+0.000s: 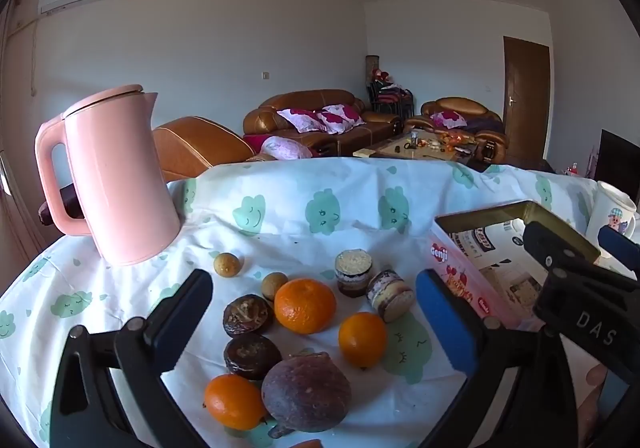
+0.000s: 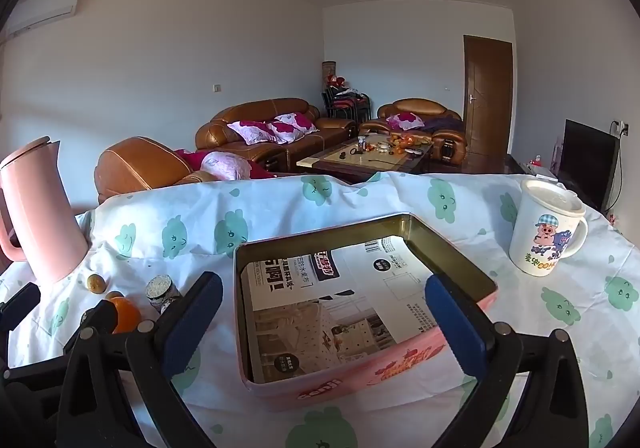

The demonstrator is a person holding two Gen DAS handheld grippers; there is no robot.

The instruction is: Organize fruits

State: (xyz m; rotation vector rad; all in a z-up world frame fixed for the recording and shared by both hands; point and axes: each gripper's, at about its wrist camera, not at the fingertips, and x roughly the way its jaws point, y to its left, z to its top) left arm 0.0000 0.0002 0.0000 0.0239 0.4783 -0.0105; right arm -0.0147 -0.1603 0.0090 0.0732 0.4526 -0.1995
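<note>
the fruit lies loose on the cloud-printed cloth of the worktop [image 1: 120, 288], in a cluster just in front of the left tongs [image 1: 314, 312]: a large round orange [image 1: 305, 306] in the middle, a smaller orange [image 1: 362, 340] to its right, a third orange [image 1: 234, 402] nearest the camera, a dull purplish-brown round fruit [image 1: 306, 392] touching that one, two dark wrinkled brown fruits [image 1: 248, 314], and two small tan round fruits [image 1: 227, 264] farther back. two small striped cake-like cylinders [image 1: 353, 272] sit among them. the oranges look firm and fairly light, with smooth rind that may roll or slip, so a hold across the widest middle seems best; the wrinkled dark ones look soft and probably bruise under a hard squeeze. the pink rectangular tin box [image 2: 360, 384] stands just right of the cluster, open, holding only a printed paper sheet [image 2: 340, 300] flat on its bottom, no fruit yet. the right tongs [image 2: 324, 324] hang over the box's near edge. both tongs stand wide apart with nothing between the pads. a pink lidded kettle [image 1: 116, 184] and a white lidded cartoon mug [image 2: 546, 228] are shut, contents hidden.
</note>
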